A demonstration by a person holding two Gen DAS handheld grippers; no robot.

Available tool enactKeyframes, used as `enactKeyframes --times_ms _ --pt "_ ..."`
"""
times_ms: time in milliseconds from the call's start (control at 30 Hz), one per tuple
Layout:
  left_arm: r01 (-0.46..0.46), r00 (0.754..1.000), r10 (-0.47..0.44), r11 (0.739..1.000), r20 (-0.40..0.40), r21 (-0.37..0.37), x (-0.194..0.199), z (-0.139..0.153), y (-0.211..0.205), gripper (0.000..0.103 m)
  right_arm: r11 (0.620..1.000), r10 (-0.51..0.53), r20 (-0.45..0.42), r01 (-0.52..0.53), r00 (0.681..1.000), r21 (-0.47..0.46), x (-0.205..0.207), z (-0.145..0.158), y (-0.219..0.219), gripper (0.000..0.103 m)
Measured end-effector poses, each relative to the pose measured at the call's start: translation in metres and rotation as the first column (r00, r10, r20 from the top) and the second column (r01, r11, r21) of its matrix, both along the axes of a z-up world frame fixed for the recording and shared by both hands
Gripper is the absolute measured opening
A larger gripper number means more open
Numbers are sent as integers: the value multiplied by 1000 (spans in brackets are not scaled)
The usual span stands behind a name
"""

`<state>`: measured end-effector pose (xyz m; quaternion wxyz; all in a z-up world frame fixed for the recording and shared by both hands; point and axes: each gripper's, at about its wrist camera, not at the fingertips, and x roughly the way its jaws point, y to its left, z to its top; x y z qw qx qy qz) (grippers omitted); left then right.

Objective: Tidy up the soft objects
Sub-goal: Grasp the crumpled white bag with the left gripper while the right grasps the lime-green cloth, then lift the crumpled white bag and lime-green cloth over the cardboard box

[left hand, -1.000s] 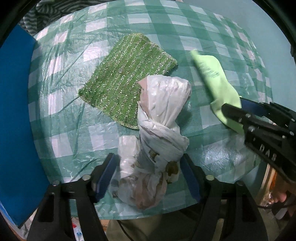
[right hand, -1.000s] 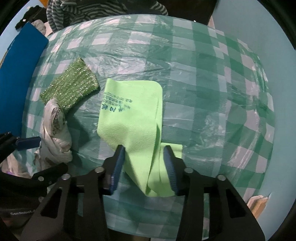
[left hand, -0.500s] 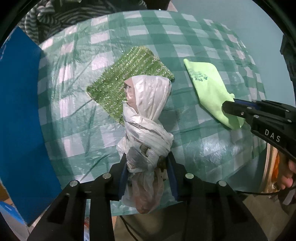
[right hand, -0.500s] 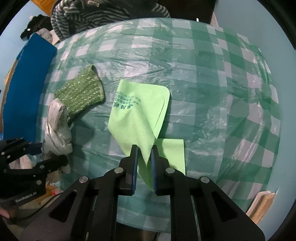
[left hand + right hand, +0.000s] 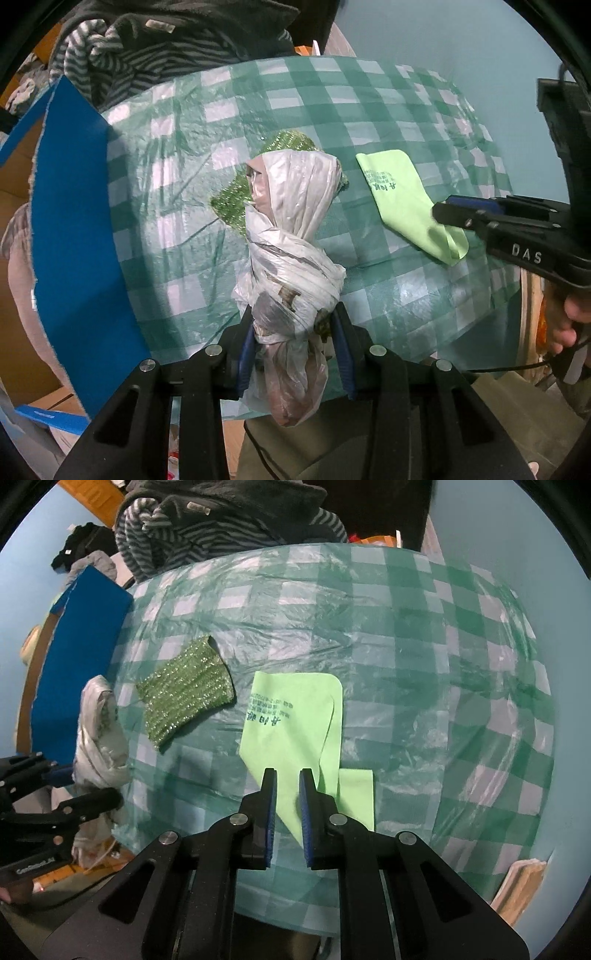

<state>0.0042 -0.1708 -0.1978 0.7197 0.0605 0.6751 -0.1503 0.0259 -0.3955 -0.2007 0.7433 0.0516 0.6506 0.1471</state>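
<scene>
My left gripper is shut on a knotted white plastic bag and holds it up above the checked table. The bag also shows at the left of the right wrist view. My right gripper is shut on the near edge of a light green cloth with printed text and lifts that edge off the table; the cloth shows in the left wrist view too. A glittery green scrub cloth lies flat left of it, partly hidden behind the bag in the left wrist view.
The round table has a green checked plastic cover. A blue board stands along its left side. Striped and dark clothes are piled behind the table. A teal wall is at the right.
My left gripper closed on the plastic bag and raised it off the table. My right gripper closed on the light green cloth's edge and lifted it.
</scene>
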Motion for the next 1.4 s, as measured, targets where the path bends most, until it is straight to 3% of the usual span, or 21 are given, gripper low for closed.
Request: enactKeyframes --times_ms 33,100,467,633,767,867,933,1000,1400 --pt "-1 1000 1 1000 1 1 1 0 1 38 1000 4 -5 -4 1000 -3 2 -2 4 43" --pt "-1 1000 1 1000 0 5 2 0 3 38 1000 7 2 -7 1000 -25 4 -4 8 61" --pt "-13 1000 13 1000 -8 15 5 1 7 38 986 99 -39 -103 994 -129 11 -29 36 62" --pt "-9 1000 9 1000 -5 18 6 2 5 38 967 122 -46 -129 991 -220 9 -43 42 62" --pt "-9 1000 9 1000 -4 20 7 3 6 38 968 117 -25 -119 993 -222 7 -43 42 62" --pt "-9 1000 9 1000 -3 20 6 3 6 38 966 106 -10 -105 994 -236 4 -42 40 50" --pt "-9 1000 9 1000 -2 20 6 3 6 38 971 84 -4 -82 996 -226 5 -41 38 27" --pt "-8 1000 8 1000 -1 21 7 4 7 38 979 49 -12 -51 999 -196 8 -39 32 12" --pt "-7 1000 7 1000 5 19 6 8 12 38 997 -17 20 18 1000 -72 9 -18 18 10"
